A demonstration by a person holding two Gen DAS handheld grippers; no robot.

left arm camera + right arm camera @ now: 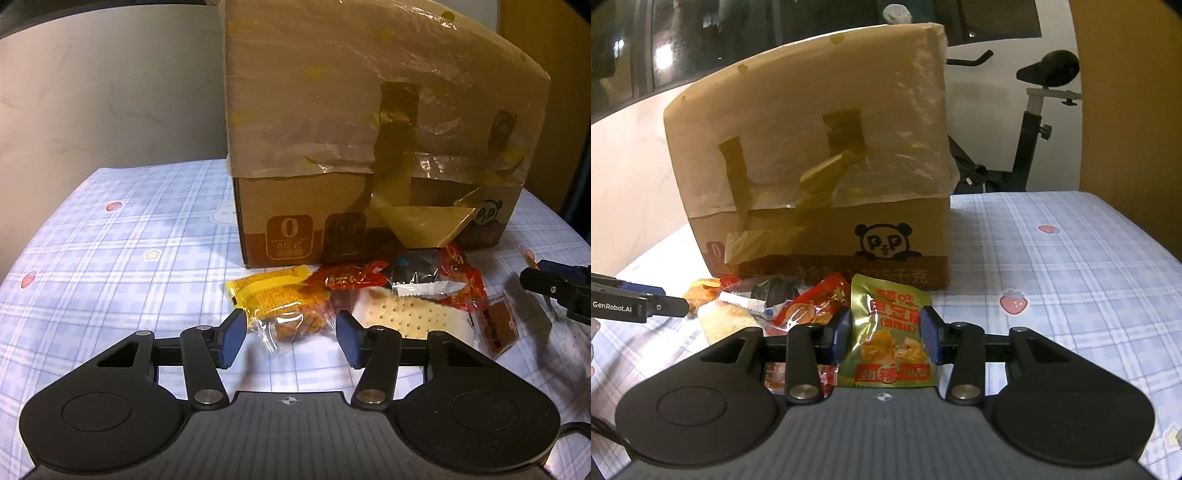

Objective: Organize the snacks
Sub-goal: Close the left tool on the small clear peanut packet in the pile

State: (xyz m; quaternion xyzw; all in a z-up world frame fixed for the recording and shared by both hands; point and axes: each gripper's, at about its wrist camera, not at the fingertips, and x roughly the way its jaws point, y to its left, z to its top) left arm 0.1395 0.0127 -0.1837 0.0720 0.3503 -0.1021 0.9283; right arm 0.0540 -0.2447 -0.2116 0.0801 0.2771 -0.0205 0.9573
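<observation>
**A:** What does the right gripper (pixel 884 334) hold?

**B:** Its blue fingers (pixel 840 334) are clamped on the two side edges of a glossy green-gold snack pouch (pixel 886 332), low in the centre of the right wrist view. The pouch is flat and crinkled, with red lettering and a clear window showing amber pieces.

**A:** And the left gripper (pixel 291 338)?

**B:** Its fingers (pixel 232 339) stand partly apart, gripping nothing. A yellow packet (pixel 280 302) with a clear plastic end lies between and just beyond the tips, at lower centre of the left wrist view. I cannot tell whether a pad touches it.

**A:** What lies around it?

**B:** A loose pile of wrappers: a red packet (pixel 351 277), a small black packet (pixel 421 269) with a saw-tooth edge, a pale dotted cracker pack (pixel 406 314), and a small brown sachet (pixel 496 325) to the right.

**A:** Behind them?

**B:** A tall cardboard box (pixel 295 206), its top wrapped in wrinkled plastic film and dark tape, with a panda face printed on the front. It stands directly behind the pile. Everything rests on a blue plaid sheet (pixel 110 240) with strawberry prints. An exercise bike (pixel 1034 122) stands at the upper right of the right wrist view.
</observation>
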